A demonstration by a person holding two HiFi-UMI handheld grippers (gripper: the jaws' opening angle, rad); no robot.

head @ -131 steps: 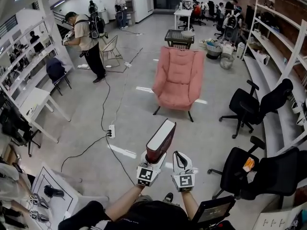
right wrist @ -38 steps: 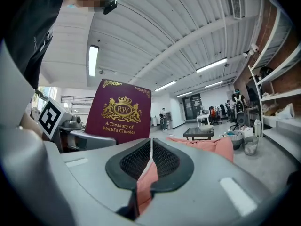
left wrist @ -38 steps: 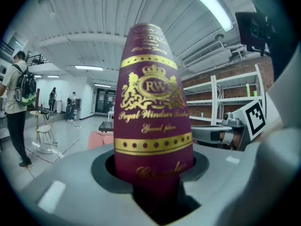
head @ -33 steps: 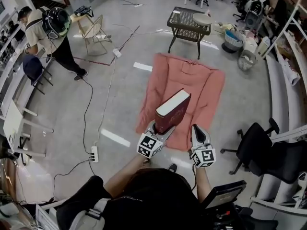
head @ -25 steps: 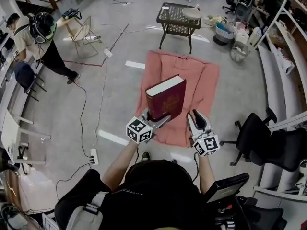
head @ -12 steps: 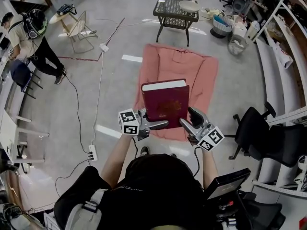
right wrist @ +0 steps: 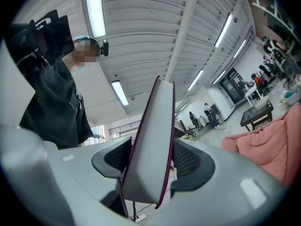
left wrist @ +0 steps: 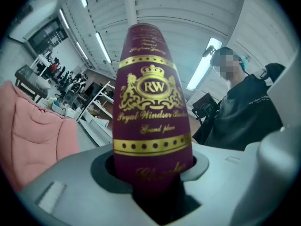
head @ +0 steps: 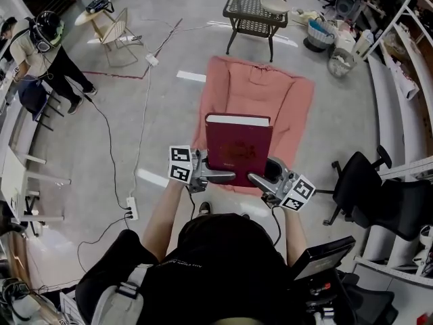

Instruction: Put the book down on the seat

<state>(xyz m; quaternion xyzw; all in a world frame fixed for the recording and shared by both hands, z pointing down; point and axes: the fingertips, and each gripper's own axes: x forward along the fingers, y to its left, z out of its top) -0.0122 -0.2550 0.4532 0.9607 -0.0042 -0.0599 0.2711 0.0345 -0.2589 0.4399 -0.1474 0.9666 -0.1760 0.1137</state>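
A maroon hardback book (head: 238, 141) with gold lettering hangs cover-up over the seat of the pink armchair (head: 291, 100). My left gripper (head: 223, 176) is shut on its spine end at the near left corner; in the left gripper view the spine (left wrist: 150, 102) stands between the jaws. My right gripper (head: 257, 179) is at the near right corner. Its jaws have just been opening, and in the right gripper view the book's page edge (right wrist: 150, 145) sits between them with the pads not clearly pressing.
A black wire side table (head: 256, 9) stands behind the armchair. Black office chairs (head: 358, 181) are at the right below white shelves (head: 406, 59). A cable and power strip (head: 132, 208) lie on the floor at left. A person (head: 40, 46) stands far left.
The book has turned from tilted on edge to cover-up over the seat. My right gripper has swung in around its near right corner, and the left has rolled with the book.
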